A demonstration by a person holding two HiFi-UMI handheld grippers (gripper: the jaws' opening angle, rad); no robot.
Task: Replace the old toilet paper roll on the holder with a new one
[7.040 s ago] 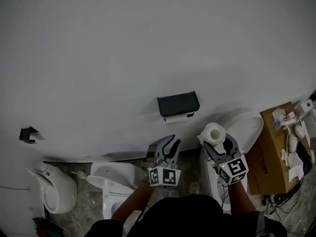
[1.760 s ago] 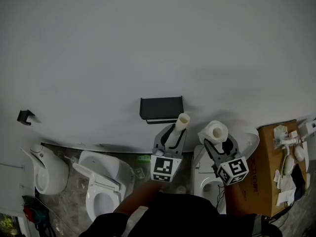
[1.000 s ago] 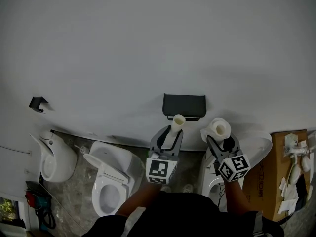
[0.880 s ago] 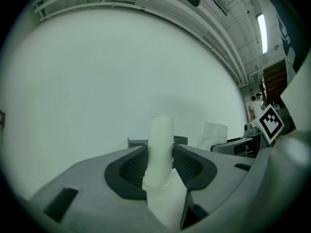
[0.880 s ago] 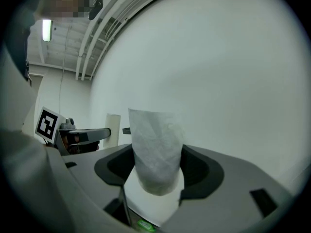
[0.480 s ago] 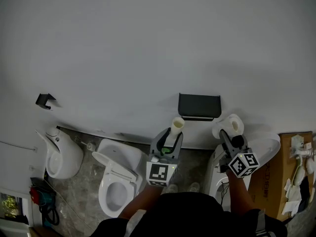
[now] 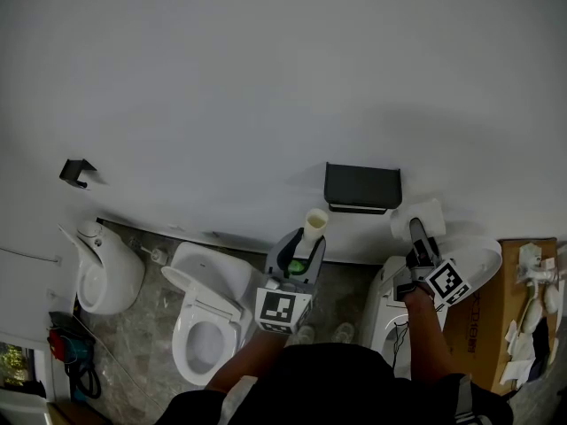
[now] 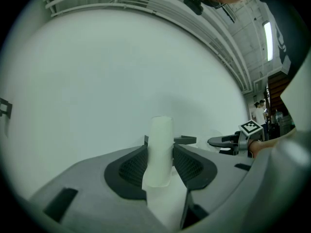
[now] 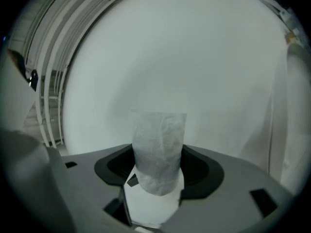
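Observation:
The black paper holder (image 7: 362,187) hangs on the white wall, with no roll visible on it. My left gripper (image 7: 306,240) is shut on the old bare cardboard tube (image 7: 314,222), below and left of the holder. The left gripper view shows that tube (image 8: 159,147) clamped upright between the left gripper's (image 8: 160,141) pads. My right gripper (image 7: 416,230) is shut on the new white paper roll (image 7: 419,218), just below the holder's right end. In the right gripper view the roll (image 9: 159,147) fills the right gripper's (image 9: 159,154) jaws.
A white toilet with its seat up (image 7: 208,326) stands below the left arm, and another white fixture (image 7: 106,268) sits further left. A third toilet (image 7: 461,268) is under the right arm, beside a cardboard box (image 7: 523,326). A black hook (image 7: 75,170) is on the wall.
The left gripper has carried the tube leftward, away from under the holder. The right gripper has rolled, turning the new roll on its side, and now sits nearer the holder's right end.

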